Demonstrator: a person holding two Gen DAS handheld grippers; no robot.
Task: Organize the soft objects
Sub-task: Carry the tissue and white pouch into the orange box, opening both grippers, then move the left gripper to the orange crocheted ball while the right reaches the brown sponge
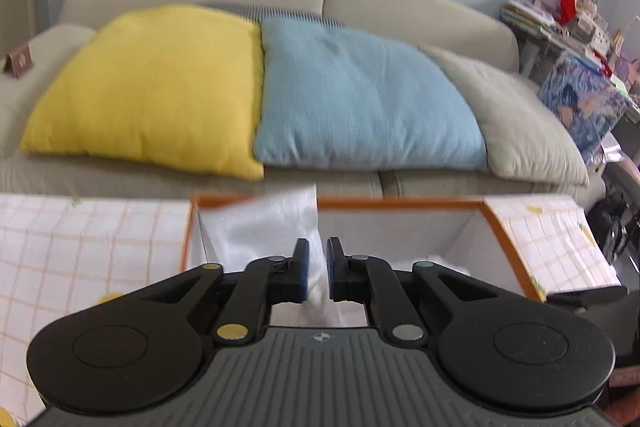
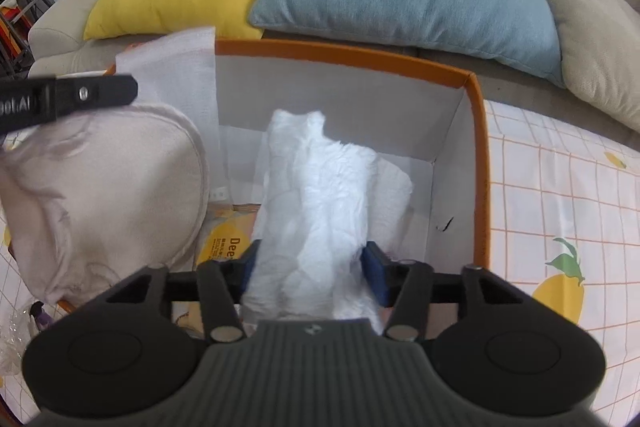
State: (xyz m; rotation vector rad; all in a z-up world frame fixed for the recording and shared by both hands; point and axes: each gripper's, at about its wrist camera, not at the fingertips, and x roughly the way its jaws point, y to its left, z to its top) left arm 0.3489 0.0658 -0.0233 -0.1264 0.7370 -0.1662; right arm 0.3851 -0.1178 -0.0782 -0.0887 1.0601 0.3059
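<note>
White fluffy towel (image 2: 316, 211) pinched in right tongs (image 2: 310, 267); left tongs (image 1: 318, 269) pinching thin cloth (image 1: 276, 227).

The white towel (image 2: 316, 211) hid most of the box (image 2: 478, 163) floor, and print on a yellow packet (image 2: 224, 239) was cut off.

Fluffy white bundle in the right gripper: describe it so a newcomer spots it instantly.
Find the orange-rimmed box on the lemon-print tablecloth before the sofa. Over its white interior, the right gripper clamps a fluffy white bundle. Unlike the flat woven white cloth at the box's left, it is plush and rolled.
</note>
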